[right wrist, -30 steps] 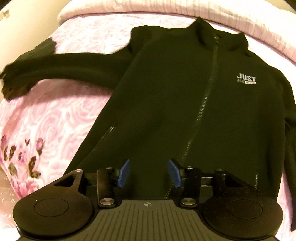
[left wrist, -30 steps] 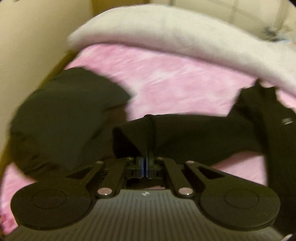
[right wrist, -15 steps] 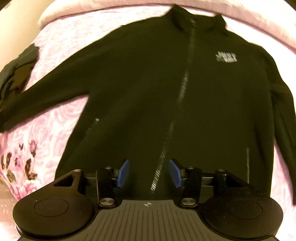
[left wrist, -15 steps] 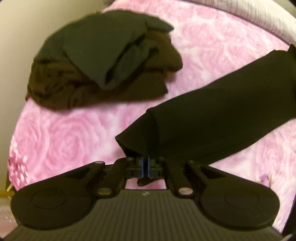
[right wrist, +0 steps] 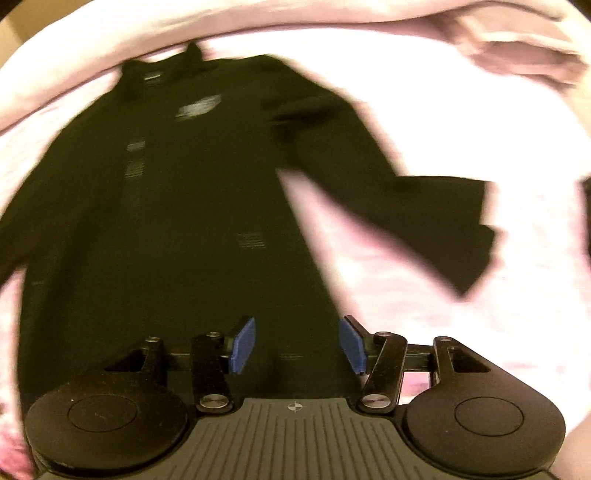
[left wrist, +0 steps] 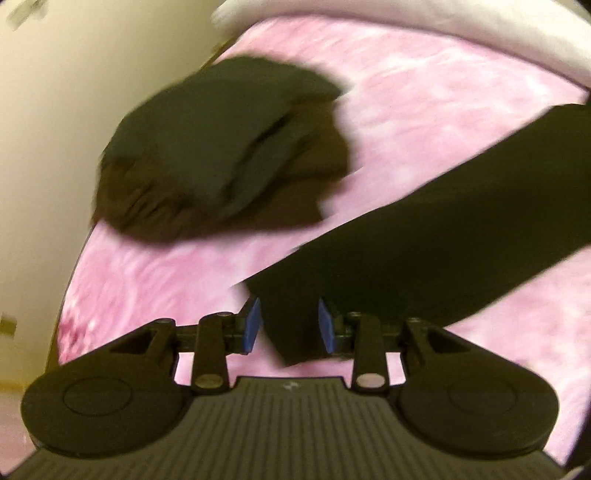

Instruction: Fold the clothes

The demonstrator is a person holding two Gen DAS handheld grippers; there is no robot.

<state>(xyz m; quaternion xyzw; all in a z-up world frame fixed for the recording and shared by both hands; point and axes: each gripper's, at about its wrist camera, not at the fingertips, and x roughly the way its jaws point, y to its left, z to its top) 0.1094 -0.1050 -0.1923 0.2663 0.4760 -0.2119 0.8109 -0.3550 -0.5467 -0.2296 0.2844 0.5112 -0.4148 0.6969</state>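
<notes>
Two grippers are seen above a bed covered with a pink rose-patterned bedspread [left wrist: 155,280]. The left gripper [left wrist: 289,325] is held with its blue pads spread apart, and the cuff end of a black sleeve [left wrist: 443,251] lies between them without being clamped; whether the cloth touches either pad cannot be told through the motion blur. The sleeve stretches from near the gripper away to the far right. On the far left of the bed, close to the cream wall [left wrist: 55,129], a crumpled heap of dark clothes [left wrist: 221,155] is seen, apart from the sleeve.

The right gripper [right wrist: 297,345] is likewise held wide open, nothing being gripped, above the near hem of a black zip jacket [right wrist: 177,206]. The jacket is spread flat on the bedspread with its collar at the far end, and a pale chest logo [right wrist: 197,107] is blurred beyond reading. Its other sleeve [right wrist: 417,218] is angled out to the right, the cuff lying on the bedspread well apart from the gripper. A pale folded blanket [right wrist: 258,18] is laid along the far edge of the bed.
</notes>
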